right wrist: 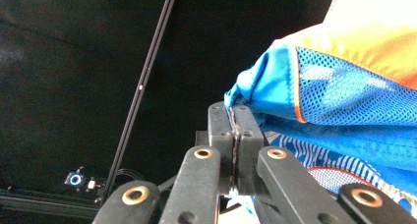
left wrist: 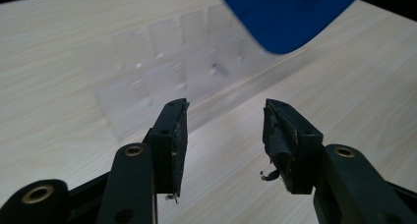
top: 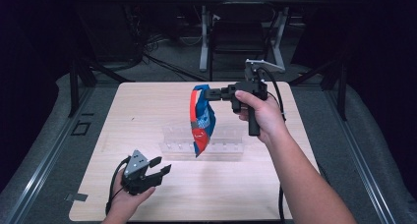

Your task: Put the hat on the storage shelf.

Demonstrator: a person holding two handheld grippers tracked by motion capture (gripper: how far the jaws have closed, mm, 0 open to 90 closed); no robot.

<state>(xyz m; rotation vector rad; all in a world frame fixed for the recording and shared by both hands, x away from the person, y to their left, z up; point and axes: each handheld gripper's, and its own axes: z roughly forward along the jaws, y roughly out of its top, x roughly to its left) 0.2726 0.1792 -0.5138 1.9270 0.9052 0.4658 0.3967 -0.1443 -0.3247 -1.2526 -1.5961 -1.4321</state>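
Note:
A blue, red and white snack bag [top: 200,120] hangs in the air above a clear plastic rack [top: 203,144] in the middle of the table. My right gripper [top: 208,93] is shut on the bag's top edge and holds it up. In the right gripper view the bag [right wrist: 339,101] sits pinched between the closed jaws of my right gripper [right wrist: 235,117]. My left gripper [top: 161,165] rests low near the table's front left, open and empty. In the left gripper view, its open fingers [left wrist: 223,117] face the rack [left wrist: 172,67], with the bag's blue bottom [left wrist: 285,15] above it.
The light wooden table [top: 147,106] stands on grey floor mats. Behind it are a dark chair [top: 238,37] and the white legs of another table [top: 204,37]. Metal rails [top: 49,150] run along the floor on both sides.

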